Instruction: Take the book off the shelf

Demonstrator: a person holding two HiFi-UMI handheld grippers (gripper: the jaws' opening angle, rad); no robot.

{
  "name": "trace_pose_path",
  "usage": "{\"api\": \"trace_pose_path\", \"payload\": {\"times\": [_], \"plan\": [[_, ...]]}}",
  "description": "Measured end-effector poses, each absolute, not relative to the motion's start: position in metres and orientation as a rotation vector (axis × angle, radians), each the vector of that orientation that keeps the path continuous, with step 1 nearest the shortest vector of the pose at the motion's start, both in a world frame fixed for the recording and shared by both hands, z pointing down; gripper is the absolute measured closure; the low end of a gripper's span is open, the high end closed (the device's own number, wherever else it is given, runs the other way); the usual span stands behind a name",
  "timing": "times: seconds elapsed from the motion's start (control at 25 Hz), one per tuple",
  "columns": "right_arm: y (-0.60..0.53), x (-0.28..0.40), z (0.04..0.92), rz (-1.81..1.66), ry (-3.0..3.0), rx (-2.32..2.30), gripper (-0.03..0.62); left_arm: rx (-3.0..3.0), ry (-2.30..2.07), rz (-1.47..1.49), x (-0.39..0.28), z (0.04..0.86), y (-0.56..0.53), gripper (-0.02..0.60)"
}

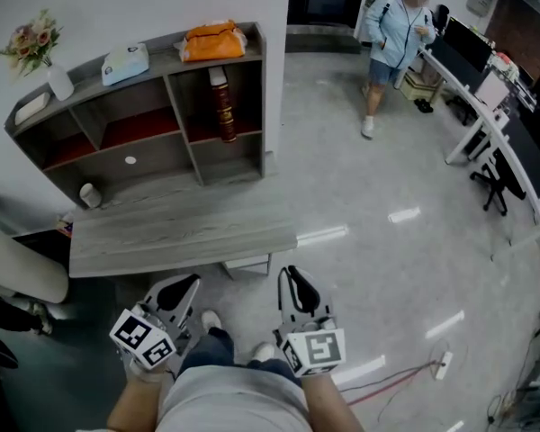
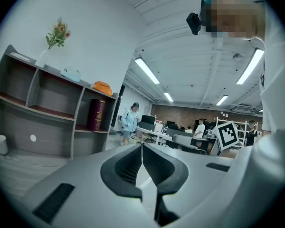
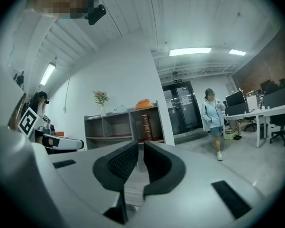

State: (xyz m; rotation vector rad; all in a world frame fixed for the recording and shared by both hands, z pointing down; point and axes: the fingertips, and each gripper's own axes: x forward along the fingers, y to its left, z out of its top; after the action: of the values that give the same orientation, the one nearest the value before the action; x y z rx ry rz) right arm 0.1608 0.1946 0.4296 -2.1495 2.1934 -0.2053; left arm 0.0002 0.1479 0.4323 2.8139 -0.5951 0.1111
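While the left gripper (image 1: 187, 288) hangs low, jaws together on nothing, the book (image 1: 222, 106) stands upright in the shelf's (image 1: 261, 79) upper right compartment, well apart from it. It looks a thick hardback: stiff, fairly heavy, its spine perhaps slippery, best pinched across the spine at mid-height. The right gripper (image 1: 291, 277) is likewise closed and empty. A grey table (image 1: 180, 232) fronts the shelf; rightward lie polished floor (image 1: 387, 268), a person (image 1: 396, 34) and desks (image 1: 486, 115).
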Motion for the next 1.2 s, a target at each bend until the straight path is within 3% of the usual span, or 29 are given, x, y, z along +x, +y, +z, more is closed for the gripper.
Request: {"api": "trace_pose_path", "payload": {"times": [0.72,1.2], "plan": [[0.041,0.174,0.436,-0.201,2.147,-2.276,0.553,2.844,-0.472,0.057,0.021,0.430,-0.021,0.565],[-0.098,0.165,0.420,-0.131,2.087,-2.325,0.551,2.857,-0.427,0.068,-0.018,0.432,-0.135,0.565]]}}
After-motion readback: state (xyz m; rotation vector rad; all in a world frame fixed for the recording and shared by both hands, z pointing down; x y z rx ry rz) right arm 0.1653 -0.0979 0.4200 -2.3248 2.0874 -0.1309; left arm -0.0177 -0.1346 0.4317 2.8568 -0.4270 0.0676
